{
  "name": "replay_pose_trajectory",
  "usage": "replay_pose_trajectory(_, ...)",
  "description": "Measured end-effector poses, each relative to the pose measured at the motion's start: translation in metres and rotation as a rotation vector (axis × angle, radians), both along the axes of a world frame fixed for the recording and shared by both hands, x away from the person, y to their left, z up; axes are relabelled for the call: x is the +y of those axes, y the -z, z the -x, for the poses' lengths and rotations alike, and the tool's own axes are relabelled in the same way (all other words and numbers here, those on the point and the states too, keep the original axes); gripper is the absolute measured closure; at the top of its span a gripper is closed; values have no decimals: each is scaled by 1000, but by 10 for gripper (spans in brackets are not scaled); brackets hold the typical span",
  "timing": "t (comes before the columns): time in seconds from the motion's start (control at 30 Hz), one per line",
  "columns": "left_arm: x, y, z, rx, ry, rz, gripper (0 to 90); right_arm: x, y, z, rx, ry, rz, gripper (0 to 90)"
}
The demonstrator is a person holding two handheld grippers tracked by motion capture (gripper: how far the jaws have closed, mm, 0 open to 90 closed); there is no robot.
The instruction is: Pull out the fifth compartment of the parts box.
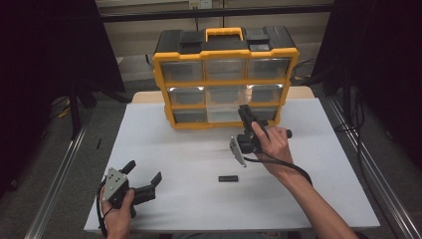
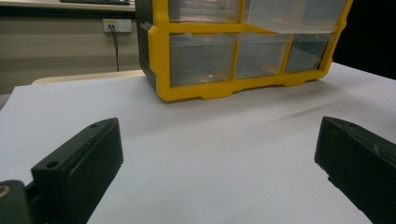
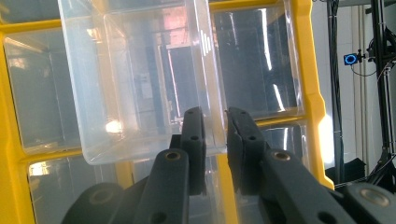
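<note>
A white counter [image 1: 199, 154] carries a yellow-and-black drawer cabinet [image 1: 225, 50] at its far side, with three rows of clear drawers and a yellow handle on top. The right hand-held gripper [image 1: 245, 113] reaches up to the cabinet's front, and its jaws are pinched narrow on the side wall of a clear drawer [image 3: 140, 79] pulled partway out of the middle of the cabinet; in the right gripper view the thin plastic wall stands between the two black pads. Just behind and to the left of that hand-held gripper, on the bare counter, lies a small black block [image 1: 228, 178]. The left hand-held gripper [image 1: 144, 175] sits low at the near left corner, well apart from the cabinet, its jaws spread wide with nothing between them and only white counter ahead of them.

Around the counter the room is dim: black curtains [image 1: 45, 59] hang on both sides, metal rails [image 1: 54, 184] run along the grey floor, and cables [image 1: 356, 124] trail at the right. Behind the cabinet is a pale wall with a socket [image 2: 116, 25].
</note>
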State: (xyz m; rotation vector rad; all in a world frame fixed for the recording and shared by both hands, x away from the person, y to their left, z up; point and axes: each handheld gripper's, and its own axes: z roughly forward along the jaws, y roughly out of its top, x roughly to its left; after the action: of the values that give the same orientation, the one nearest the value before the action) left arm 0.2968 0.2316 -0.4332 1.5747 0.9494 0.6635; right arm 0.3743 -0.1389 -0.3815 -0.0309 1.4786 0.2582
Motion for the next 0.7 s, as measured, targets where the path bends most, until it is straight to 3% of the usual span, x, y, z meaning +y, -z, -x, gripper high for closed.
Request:
replay_pose_trajectory(0.47,0,0,0,2,3,1,13,-1,2,5,-13,-14,9,783)
replay_pose_trajectory(0.7,0,0,0,2,1,0,13,-1,3,5,-8,-23,-20,771)
